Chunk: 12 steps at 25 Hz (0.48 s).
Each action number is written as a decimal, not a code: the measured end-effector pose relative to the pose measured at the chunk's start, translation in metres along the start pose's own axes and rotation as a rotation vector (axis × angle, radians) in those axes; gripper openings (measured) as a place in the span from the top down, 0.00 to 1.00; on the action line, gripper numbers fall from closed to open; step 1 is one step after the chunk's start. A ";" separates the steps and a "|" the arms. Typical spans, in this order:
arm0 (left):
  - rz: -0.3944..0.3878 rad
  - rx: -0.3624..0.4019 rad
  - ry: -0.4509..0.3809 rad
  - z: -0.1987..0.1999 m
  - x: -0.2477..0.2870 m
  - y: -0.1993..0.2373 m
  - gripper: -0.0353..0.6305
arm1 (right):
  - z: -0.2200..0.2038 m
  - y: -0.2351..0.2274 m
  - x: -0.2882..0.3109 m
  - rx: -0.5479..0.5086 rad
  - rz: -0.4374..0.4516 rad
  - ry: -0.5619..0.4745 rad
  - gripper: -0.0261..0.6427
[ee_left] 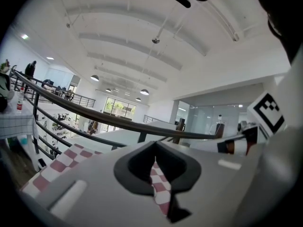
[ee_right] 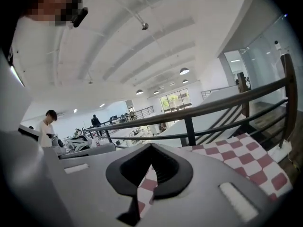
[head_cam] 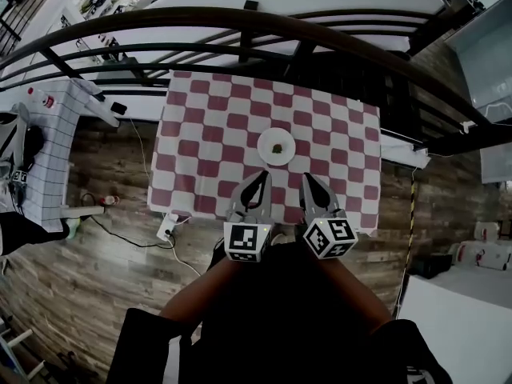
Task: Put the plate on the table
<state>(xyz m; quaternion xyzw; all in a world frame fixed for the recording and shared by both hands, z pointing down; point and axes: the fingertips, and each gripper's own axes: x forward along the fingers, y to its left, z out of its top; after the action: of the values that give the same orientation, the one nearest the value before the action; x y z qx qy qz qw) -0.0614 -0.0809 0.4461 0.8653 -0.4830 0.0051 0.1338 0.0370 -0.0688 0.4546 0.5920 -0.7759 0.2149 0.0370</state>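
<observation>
A small white plate (head_cam: 277,146) with a dark green bit in its middle rests on the table (head_cam: 200,134), which has a red and white checked cloth. It sits right of centre, toward the near edge. Both grippers are held side by side over the near edge, short of the plate and apart from it. My left gripper (head_cam: 262,175) has its jaws together with nothing between them, and so has my right gripper (head_cam: 307,177). In the left gripper view (ee_left: 155,144) and the right gripper view (ee_right: 151,146) only cloth shows past the closed jaws; the plate is hidden.
A dark curved railing (head_cam: 240,18) runs behind the table. A white gridded table (head_cam: 56,134) stands at the left. A power strip (head_cam: 166,229) with its cable lies on the wooden floor by the table's near left corner. A person (ee_right: 47,124) stands far off.
</observation>
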 end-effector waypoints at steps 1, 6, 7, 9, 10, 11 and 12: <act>0.004 0.011 -0.003 0.002 0.001 -0.002 0.93 | 0.005 0.000 -0.001 -0.007 -0.003 -0.011 0.96; -0.013 0.061 -0.036 0.019 0.010 -0.015 0.93 | 0.031 -0.001 -0.010 -0.068 -0.017 -0.096 0.96; -0.019 0.069 -0.047 0.024 0.012 -0.019 0.93 | 0.035 -0.001 -0.012 -0.081 -0.018 -0.111 0.96; -0.041 0.115 -0.065 0.032 0.016 -0.029 0.93 | 0.043 -0.002 -0.015 -0.087 -0.023 -0.137 0.96; -0.057 0.143 -0.072 0.034 0.016 -0.035 0.93 | 0.045 -0.003 -0.017 -0.086 -0.028 -0.150 0.96; -0.074 0.163 -0.077 0.036 0.017 -0.040 0.93 | 0.048 -0.004 -0.019 -0.088 -0.036 -0.163 0.96; -0.090 0.174 -0.079 0.037 0.018 -0.044 0.93 | 0.050 -0.005 -0.021 -0.093 -0.043 -0.174 0.96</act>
<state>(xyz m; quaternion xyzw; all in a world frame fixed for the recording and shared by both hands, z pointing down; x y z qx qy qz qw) -0.0193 -0.0825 0.4029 0.8939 -0.4464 0.0070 0.0389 0.0577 -0.0694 0.4040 0.6227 -0.7723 0.1256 0.0015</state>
